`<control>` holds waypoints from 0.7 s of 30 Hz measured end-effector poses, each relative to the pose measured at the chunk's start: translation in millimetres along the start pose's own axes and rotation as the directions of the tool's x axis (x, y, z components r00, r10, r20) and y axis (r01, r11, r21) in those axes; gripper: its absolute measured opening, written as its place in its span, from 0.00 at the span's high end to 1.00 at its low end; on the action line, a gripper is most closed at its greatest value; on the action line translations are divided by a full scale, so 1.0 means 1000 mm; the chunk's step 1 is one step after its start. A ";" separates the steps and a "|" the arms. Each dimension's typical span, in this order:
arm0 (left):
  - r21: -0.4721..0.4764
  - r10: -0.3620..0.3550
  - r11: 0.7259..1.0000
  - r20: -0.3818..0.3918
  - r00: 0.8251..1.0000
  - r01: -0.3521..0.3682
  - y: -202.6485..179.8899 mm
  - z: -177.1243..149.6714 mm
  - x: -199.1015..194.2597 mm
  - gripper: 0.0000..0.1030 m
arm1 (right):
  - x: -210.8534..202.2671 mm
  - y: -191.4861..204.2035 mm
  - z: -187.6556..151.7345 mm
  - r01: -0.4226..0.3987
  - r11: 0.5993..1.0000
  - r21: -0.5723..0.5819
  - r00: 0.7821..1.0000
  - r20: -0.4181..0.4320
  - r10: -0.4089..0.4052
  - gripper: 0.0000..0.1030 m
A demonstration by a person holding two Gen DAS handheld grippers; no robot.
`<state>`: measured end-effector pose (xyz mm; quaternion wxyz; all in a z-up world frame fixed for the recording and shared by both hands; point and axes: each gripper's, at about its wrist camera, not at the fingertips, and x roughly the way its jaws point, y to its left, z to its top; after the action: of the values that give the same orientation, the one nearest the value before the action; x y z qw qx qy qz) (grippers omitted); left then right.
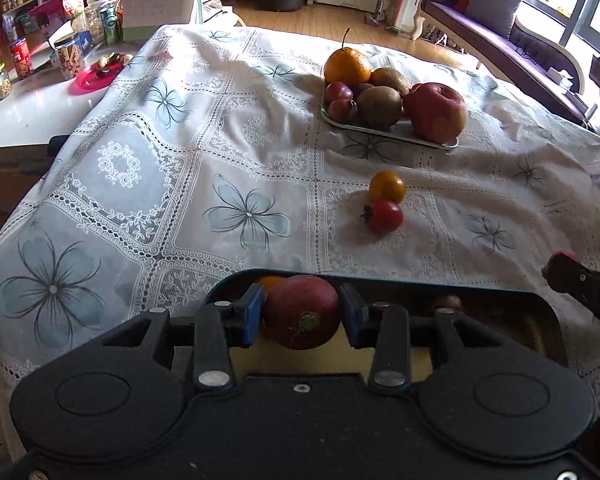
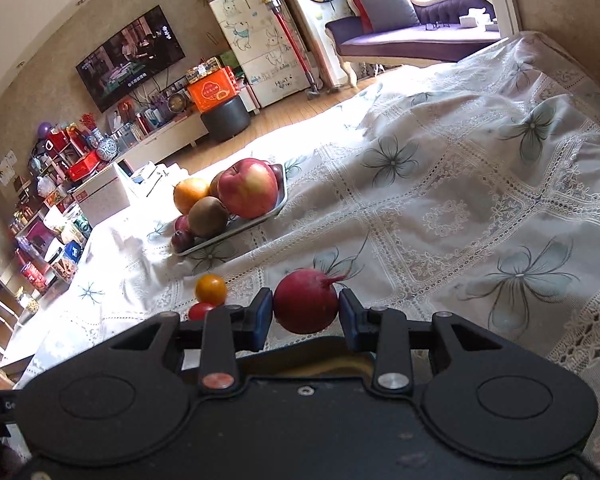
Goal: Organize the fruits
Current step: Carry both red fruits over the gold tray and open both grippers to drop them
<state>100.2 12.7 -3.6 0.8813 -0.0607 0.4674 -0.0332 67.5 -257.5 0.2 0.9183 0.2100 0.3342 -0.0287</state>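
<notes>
In the left wrist view my left gripper (image 1: 302, 314) is shut on a dark red radish (image 1: 300, 308), just above a black-rimmed tray (image 1: 420, 283) at the near table edge. In the right wrist view my right gripper (image 2: 305, 312) is shut on another red radish (image 2: 306, 302) with a thin root, over that same dark tray (image 2: 320, 345). Part of the right gripper (image 1: 580, 280) shows at the left view's right edge. A metal tray (image 1: 380, 130) holds an orange (image 1: 347, 66), kiwis, plums and a red apple (image 1: 436, 110). A small orange tomato (image 1: 387, 186) and a red tomato (image 1: 385, 215) lie on the cloth.
A white lace tablecloth (image 1: 220, 152) with blue flowers covers the table. Jars, cans and a pink plate (image 1: 92, 78) crowd a side counter to the left. A purple sofa (image 1: 500, 36) stands beyond the table. The black tray also holds an orange fruit (image 1: 270, 282).
</notes>
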 end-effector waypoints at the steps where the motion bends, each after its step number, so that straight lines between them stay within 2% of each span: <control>1: 0.004 -0.005 1.000 0.008 1.000 0.005 0.000 -0.003 -0.004 0.52 | -0.003 0.001 -0.003 -0.006 1.000 -0.013 1.000 0.004 0.006 0.64; 6: 0.013 -0.020 1.000 0.023 1.000 0.020 0.002 -0.019 -0.016 0.52 | -0.016 0.005 -0.014 -0.023 0.999 -0.049 1.000 0.002 0.023 0.64; 12: -0.005 -0.016 1.000 -0.016 1.000 0.016 0.011 -0.039 -0.019 0.52 | -0.017 0.017 -0.017 0.024 0.995 -0.101 0.998 -0.057 -0.030 0.64; 21: -0.015 -0.010 1.000 -0.041 0.999 0.010 0.016 -0.047 -0.012 0.52 | -0.016 0.032 -0.024 0.021 0.984 -0.179 0.994 -0.099 -0.039 0.64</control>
<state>54.4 26.4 -22.2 0.8710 -0.0687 0.4852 -0.0354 46.7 -219.6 5.1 0.9146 0.1232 0.3852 -0.0018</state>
